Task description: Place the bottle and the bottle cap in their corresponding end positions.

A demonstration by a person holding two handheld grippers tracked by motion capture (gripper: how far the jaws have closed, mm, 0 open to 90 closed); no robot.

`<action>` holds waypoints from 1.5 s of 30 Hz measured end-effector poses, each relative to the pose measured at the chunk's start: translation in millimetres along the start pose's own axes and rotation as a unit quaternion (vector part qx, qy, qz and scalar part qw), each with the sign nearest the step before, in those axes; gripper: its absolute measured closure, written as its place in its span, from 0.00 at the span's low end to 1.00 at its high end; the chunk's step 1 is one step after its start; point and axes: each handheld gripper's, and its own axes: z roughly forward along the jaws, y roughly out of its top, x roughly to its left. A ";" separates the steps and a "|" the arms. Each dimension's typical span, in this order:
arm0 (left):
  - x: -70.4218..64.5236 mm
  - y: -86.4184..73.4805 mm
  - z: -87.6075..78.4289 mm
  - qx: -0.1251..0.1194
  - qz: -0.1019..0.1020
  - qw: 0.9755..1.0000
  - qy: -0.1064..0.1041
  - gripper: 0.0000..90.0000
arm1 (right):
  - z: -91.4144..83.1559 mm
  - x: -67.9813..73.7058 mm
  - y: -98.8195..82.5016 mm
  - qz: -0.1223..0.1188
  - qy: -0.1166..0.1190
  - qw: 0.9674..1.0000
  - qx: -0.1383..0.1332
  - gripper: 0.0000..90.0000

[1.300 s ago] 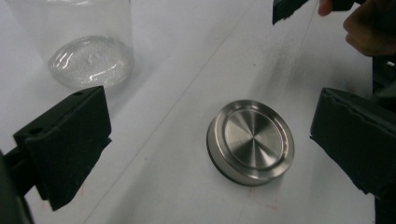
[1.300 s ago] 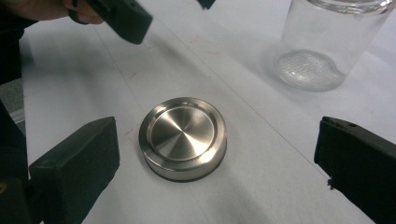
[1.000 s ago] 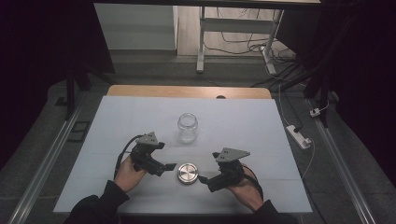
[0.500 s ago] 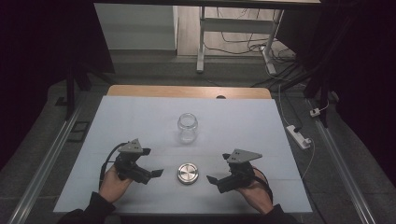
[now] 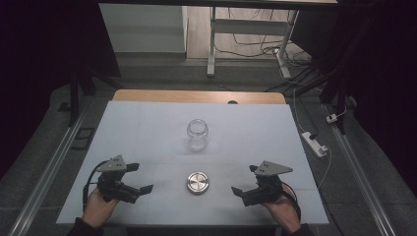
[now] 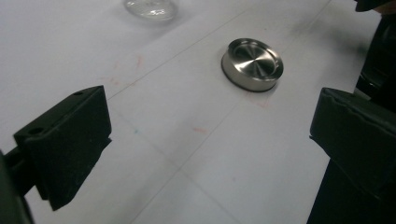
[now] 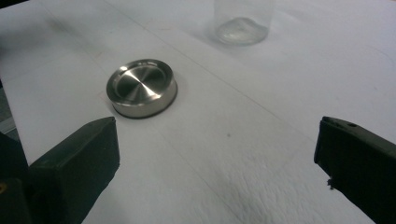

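Note:
A clear glass jar [image 5: 197, 133] stands upright and uncapped at the middle of the white table. A round steel lid [image 5: 198, 182] lies flat on the table in front of it, touching neither gripper. My left gripper [image 5: 140, 178] rests to the lid's left, open and empty, and my right gripper [image 5: 244, 180] rests to its right, also open and empty. In the left gripper view the lid [image 6: 252, 64] lies ahead, beyond the wide-apart jaws of the left gripper [image 6: 212, 121], with the jar's base [image 6: 150, 7] at the top edge. The right gripper view shows the lid [image 7: 141, 87] and jar [image 7: 242, 21] ahead of the right gripper [image 7: 219, 144].
The white table top [image 5: 147, 128] has a wooden strip [image 5: 196, 96] along its far edge. A white power strip [image 5: 314, 143] lies on the floor to the right. Metal rails run along both sides. The other hand's dark gripper [image 6: 379, 51] shows at the left gripper view's right edge.
Both grippers have drawn back from the lid, outward and toward the near edge. The lid stays where it was, and the jar has not moved.

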 end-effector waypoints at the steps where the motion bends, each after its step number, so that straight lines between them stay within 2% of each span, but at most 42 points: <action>1: 0.6 -3.1 -3.6 -0.001 -0.003 1.000 0.004 0.00 | -1.7 -0.6 -1.8 0.002 -0.002 1.000 0.001 0.00; 7: 3.5 -17.9 -17.2 -0.004 -0.019 1.000 0.021 0.00 | -13.1 -4.6 -12.5 0.014 -0.020 1.000 0.003 0.00; 17: 1.1 -38.3 -36.4 0.004 -0.028 0.998 0.064 0.00 | -35.8 -15.2 -30.2 0.041 -0.054 0.998 0.000 0.00; 27: -0.2 -55.6 -48.5 0.007 -0.044 0.995 0.091 0.00 | -51.8 -21.3 -46.2 0.061 -0.085 0.994 0.007 0.00; 33: 1.2 -66.6 -54.2 0.006 -0.056 0.993 0.099 0.00 | -58.3 -22.3 -53.8 0.068 -0.101 0.992 0.016 0.00; 41: 2.2 -78.9 -59.0 0.011 -0.068 0.991 0.112 0.00 | -63.9 -21.5 -60.0 0.077 -0.108 0.991 0.025 0.00; 45: -0.7 -81.2 -61.3 0.014 -0.066 0.990 0.126 0.00 | -66.6 -21.4 -61.6 0.085 -0.110 0.990 0.032 0.01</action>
